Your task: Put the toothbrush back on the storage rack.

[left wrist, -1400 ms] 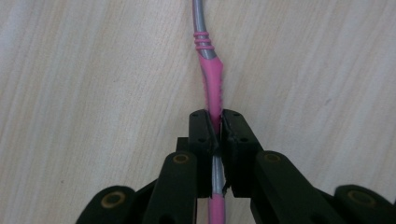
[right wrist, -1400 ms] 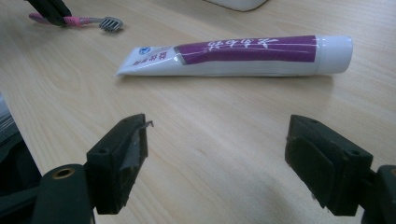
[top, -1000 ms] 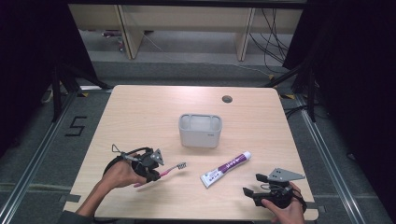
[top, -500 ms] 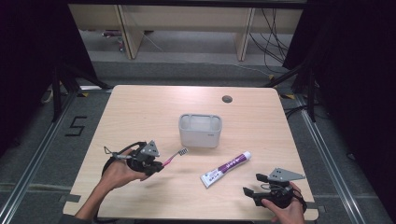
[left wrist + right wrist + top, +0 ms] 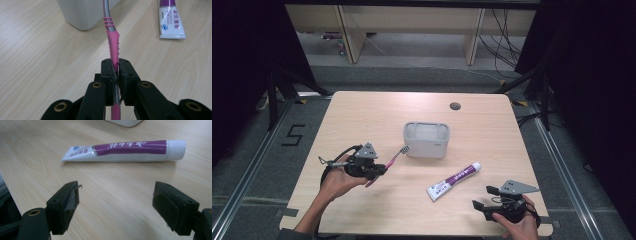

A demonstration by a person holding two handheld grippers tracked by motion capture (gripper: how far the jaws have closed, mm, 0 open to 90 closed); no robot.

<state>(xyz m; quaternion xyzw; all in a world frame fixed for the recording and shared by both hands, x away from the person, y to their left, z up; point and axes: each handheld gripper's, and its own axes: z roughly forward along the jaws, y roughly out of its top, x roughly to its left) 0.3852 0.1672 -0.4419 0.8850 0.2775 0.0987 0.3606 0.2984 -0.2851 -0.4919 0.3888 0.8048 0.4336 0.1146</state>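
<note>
The left gripper (image 5: 379,172), clamped on the pink toothbrush (image 5: 388,165), has lifted it since a second ago toward the grey holder (image 5: 426,140) at two o'clock, while the right gripper (image 5: 484,199) rests wide open by the toothpaste tube (image 5: 453,181).

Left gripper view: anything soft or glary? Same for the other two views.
Left gripper view: jaws and toothbrush handle sharp, the holder behind slightly soft, no glare. Right gripper view: toothpaste sharp, faint sheen on its cap, jaws a little soft. High view: table evenly lit, surroundings dark, left hand slightly blurred.
</note>
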